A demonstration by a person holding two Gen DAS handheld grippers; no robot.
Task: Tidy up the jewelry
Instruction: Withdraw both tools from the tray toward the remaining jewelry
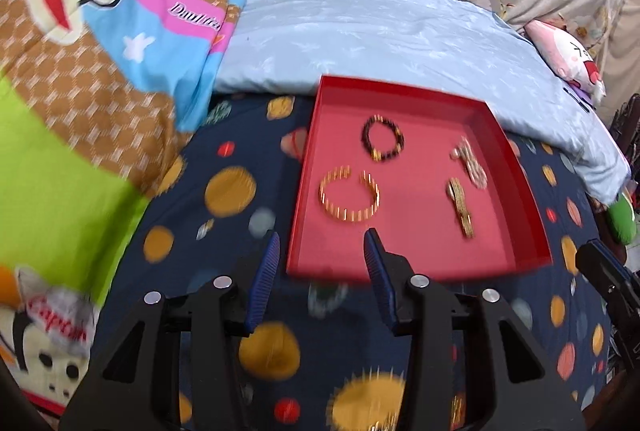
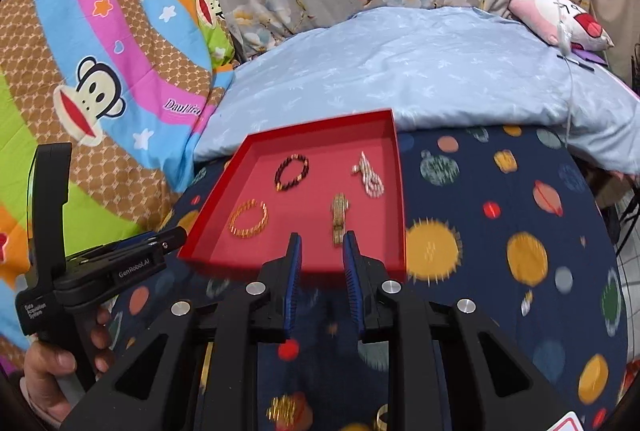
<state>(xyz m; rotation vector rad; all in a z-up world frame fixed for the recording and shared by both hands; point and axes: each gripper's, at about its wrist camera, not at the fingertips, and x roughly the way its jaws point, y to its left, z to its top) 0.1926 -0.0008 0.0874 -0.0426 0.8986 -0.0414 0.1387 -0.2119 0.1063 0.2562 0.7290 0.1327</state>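
A red tray (image 1: 416, 251) lies on a bed covered with a dark planet-print sheet (image 1: 224, 231), and it serves as the landmark. Inside it lie four pieces, apart from one another: a dark bead bracelet (image 1: 382, 143) toward the far wall, a gold bangle (image 1: 349, 195) toward the near left corner, a silver chain (image 1: 469, 162) by the right wall, and a gold watch band (image 1: 461, 207) nearer the front edge.

The left gripper (image 1: 320, 251) hovers at the tray's near left corner, jaws spread wide and holding nothing. The right gripper (image 2: 320, 245) sits over the tray's front edge, jaws parted and empty, lined up roughly with the gold watch band (image 2: 339, 217).

Both views are blurred, so the hands seem to be moving. The likely risks are these: a jaw tip could catch the tray's low front wall and shove the light tray across the soft sheet, scattering the pieces; or a thin chain, lying flat, could slip from between the ribbed pads (image 2: 352, 263) when pinched.
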